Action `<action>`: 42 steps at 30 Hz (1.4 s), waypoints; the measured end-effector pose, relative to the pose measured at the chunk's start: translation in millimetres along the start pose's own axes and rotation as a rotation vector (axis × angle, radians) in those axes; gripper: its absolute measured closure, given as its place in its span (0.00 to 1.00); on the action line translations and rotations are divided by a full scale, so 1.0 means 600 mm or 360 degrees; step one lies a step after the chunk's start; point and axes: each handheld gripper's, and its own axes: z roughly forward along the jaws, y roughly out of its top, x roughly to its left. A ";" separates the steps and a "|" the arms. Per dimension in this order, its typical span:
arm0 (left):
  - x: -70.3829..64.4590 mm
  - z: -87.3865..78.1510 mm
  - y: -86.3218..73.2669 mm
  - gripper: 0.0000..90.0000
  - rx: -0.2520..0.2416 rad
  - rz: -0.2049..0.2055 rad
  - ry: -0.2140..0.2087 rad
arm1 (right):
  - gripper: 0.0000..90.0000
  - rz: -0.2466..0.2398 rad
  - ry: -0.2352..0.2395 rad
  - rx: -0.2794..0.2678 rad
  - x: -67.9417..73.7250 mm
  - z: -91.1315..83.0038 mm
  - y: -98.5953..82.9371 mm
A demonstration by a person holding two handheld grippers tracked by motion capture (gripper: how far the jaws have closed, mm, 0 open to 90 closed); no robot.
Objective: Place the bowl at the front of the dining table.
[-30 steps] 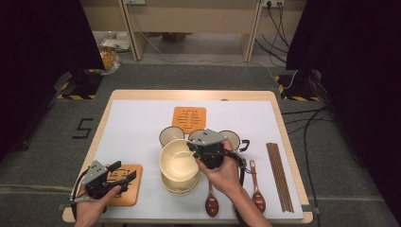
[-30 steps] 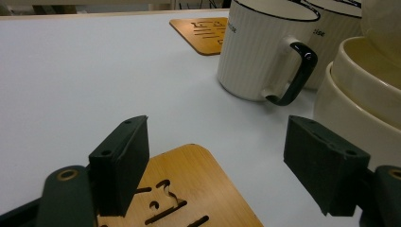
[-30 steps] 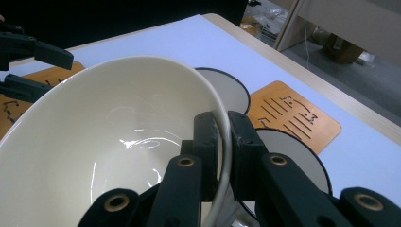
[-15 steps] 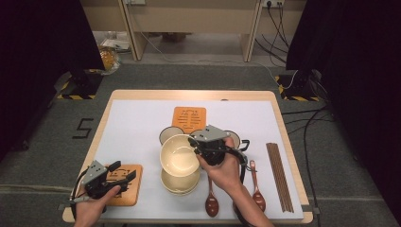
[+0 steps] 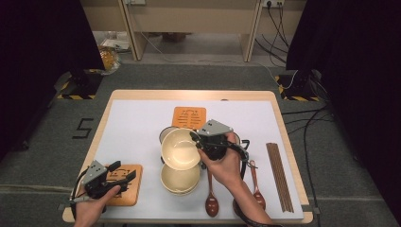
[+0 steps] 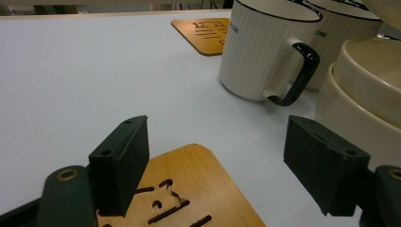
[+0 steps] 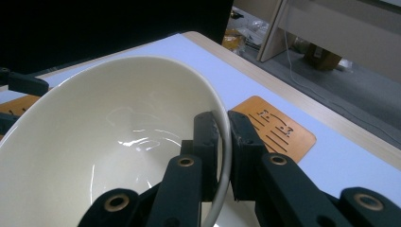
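My right gripper (image 5: 195, 140) (image 7: 224, 142) is shut on the rim of a cream bowl (image 5: 179, 148) (image 7: 108, 156), which it holds lifted and tilted above a stack of cream bowls (image 5: 178, 179) (image 6: 364, 90). My left gripper (image 5: 124, 171) (image 6: 227, 165) stands open at the front left, low over a wooden coaster (image 5: 124, 183) (image 6: 189, 189), nothing between its jaws. Behind the stack stand two white mugs; the nearer mug (image 6: 265, 52) has a black handle.
A second wooden coaster (image 5: 189, 117) (image 6: 208, 29) (image 7: 276, 127) lies mid-table at the back. Two wooden spoons (image 5: 211, 198) lie by the front edge under the right forearm. Chopsticks (image 5: 279, 175) lie along the right side. The white mat (image 5: 132, 127) covers the table.
The right gripper has raised the top bowl off the stack and carried it a little back and left, tilting it. The left gripper has stayed put.
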 end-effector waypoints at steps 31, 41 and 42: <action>0.002 -0.001 -0.001 0.25 0.0007 -0.0003 0.0004 | 0.92 0.0040 -0.0042 -0.0032 -0.026 0.014 0.022; 0.003 -0.002 -0.001 0.25 0.0003 -0.0002 0.0009 | 0.92 0.0069 -0.0065 -0.0030 -0.038 0.021 0.025; 0.003 -0.002 -0.001 0.25 0.0004 -0.0001 0.0010 | 0.92 0.0071 -0.0069 -0.0031 -0.040 0.021 0.025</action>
